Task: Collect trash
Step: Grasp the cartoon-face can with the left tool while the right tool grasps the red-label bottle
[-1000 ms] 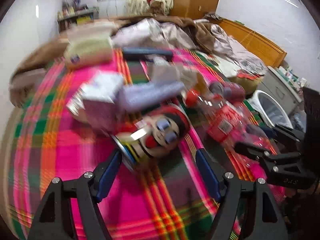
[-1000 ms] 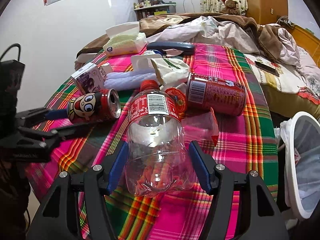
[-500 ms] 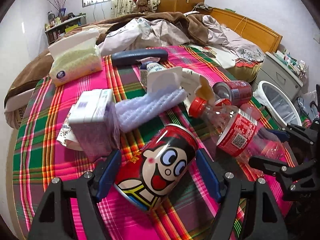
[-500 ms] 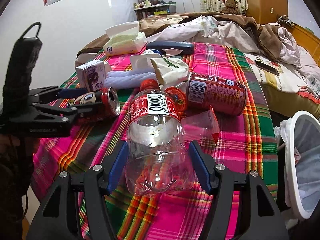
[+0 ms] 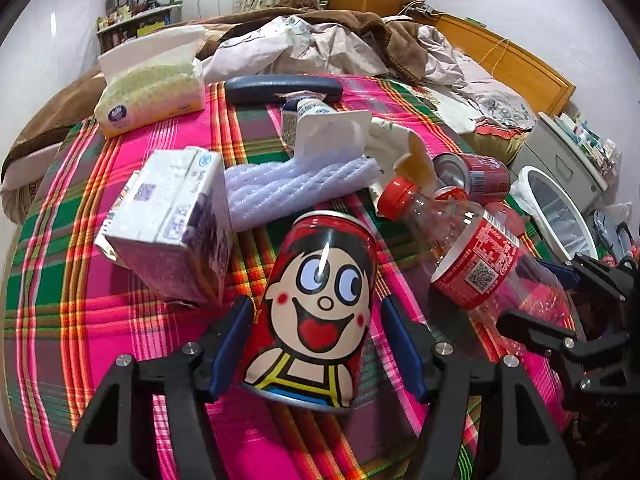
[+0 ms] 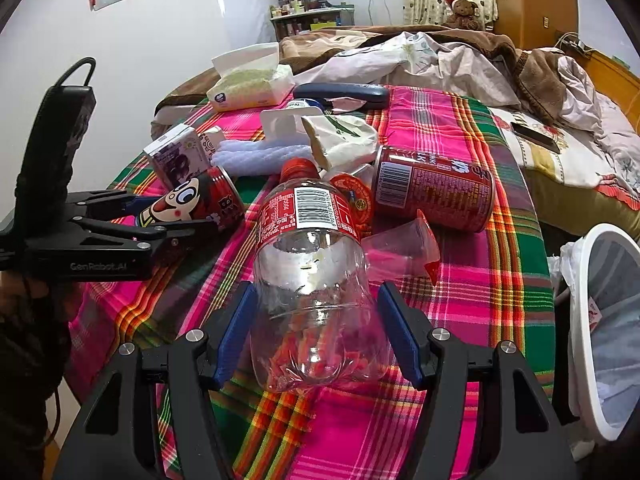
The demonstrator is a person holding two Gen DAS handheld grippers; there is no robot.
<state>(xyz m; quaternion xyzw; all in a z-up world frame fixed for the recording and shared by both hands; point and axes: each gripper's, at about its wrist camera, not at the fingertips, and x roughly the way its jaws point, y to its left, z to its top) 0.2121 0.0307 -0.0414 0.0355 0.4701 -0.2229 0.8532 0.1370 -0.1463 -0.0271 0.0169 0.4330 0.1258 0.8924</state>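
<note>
A red cartoon-face can [image 5: 316, 308] lies on the plaid cloth between the blue pads of my left gripper [image 5: 316, 340]; the pads stand open around it with small gaps. It also shows in the right wrist view [image 6: 192, 202]. An empty clear plastic bottle [image 6: 312, 280] with a red label lies between the open fingers of my right gripper [image 6: 316, 328]; it also shows in the left wrist view [image 5: 476, 264]. A second red can [image 6: 434, 192], a crumpled clear cup [image 6: 404, 246] and a purple carton [image 5: 172, 224] lie nearby.
A white-rimmed trash bin [image 6: 608, 320] stands off the table's right edge. A tissue pack [image 5: 150, 88], a dark blue case [image 5: 280, 88], white foam wrap [image 5: 296, 188] and a paper bag [image 6: 340, 136] lie farther back. A bed with rumpled covers [image 6: 440, 56] is behind.
My left gripper has moved forward around the cartoon can, which now points along the fingers. The right gripper and bottle have stayed still.
</note>
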